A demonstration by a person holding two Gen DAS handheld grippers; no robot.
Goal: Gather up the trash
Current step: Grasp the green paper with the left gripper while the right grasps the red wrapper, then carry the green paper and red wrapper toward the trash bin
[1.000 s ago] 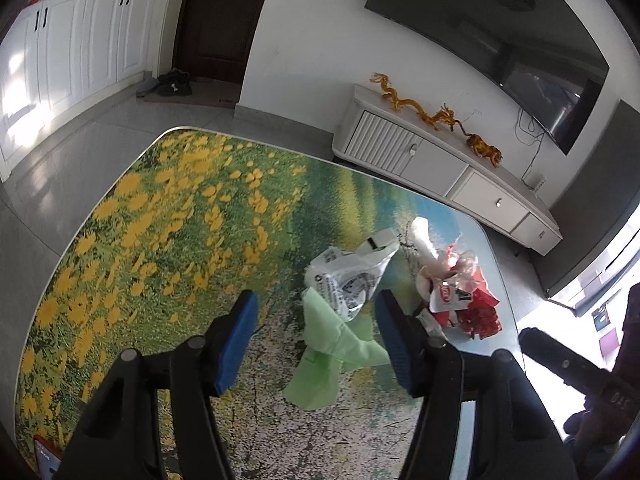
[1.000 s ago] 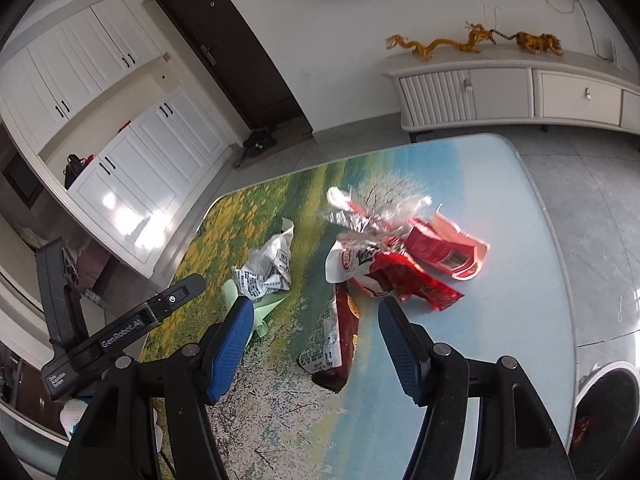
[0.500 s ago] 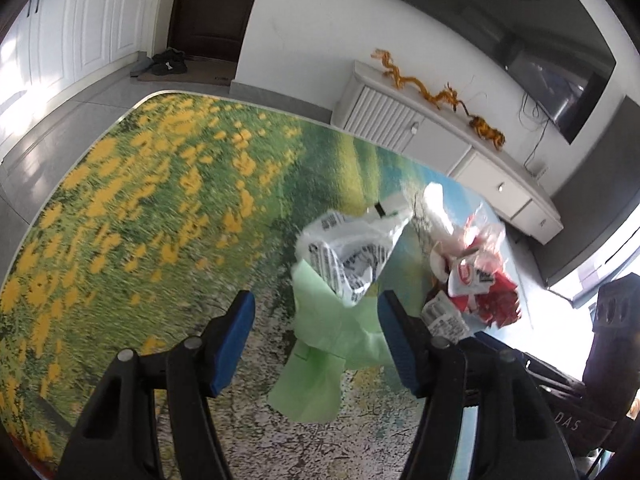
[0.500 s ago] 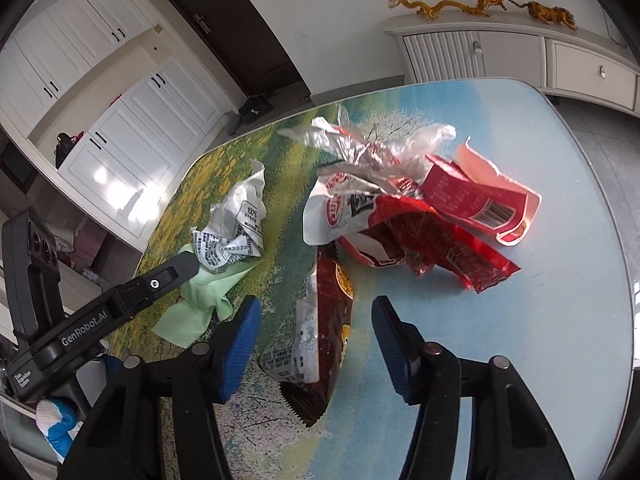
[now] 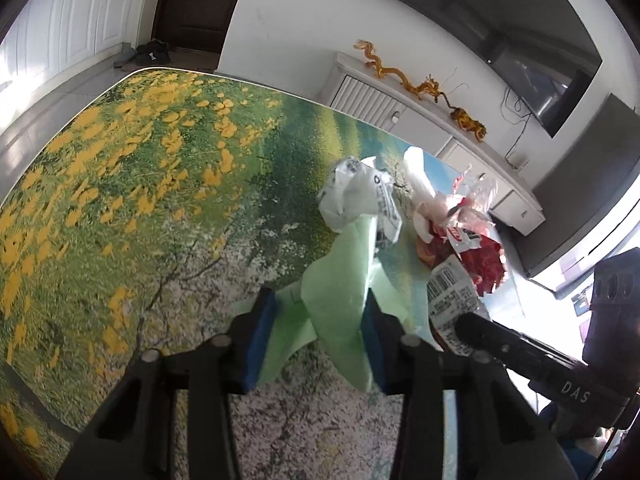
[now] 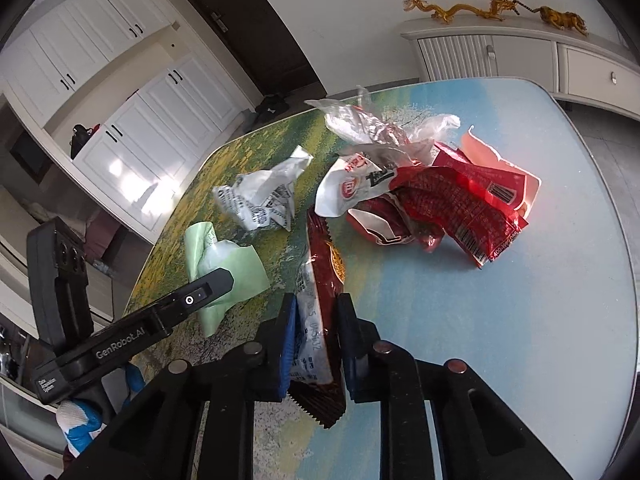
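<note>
Trash lies on a table covered by a flower-print cloth. A light green paper has its raised fold between the jaws of my left gripper. Those jaws are closing; the fold touches the right pad, and a gap remains at the left pad. My right gripper is closing on a dark red snack wrapper, with both pads against it. A crumpled white printed bag lies beyond the green paper. Further right is a heap of red and clear wrappers.
A white sideboard with golden dragon figures stands past the table's far end, below a wall TV. White cupboards and a dark door are at the left. The table's rounded edge runs along the right.
Both grippers have sunk toward the table and their jaws have narrowed. The left now straddles the green paper's fold; the right has come in around the dark red wrapper.
</note>
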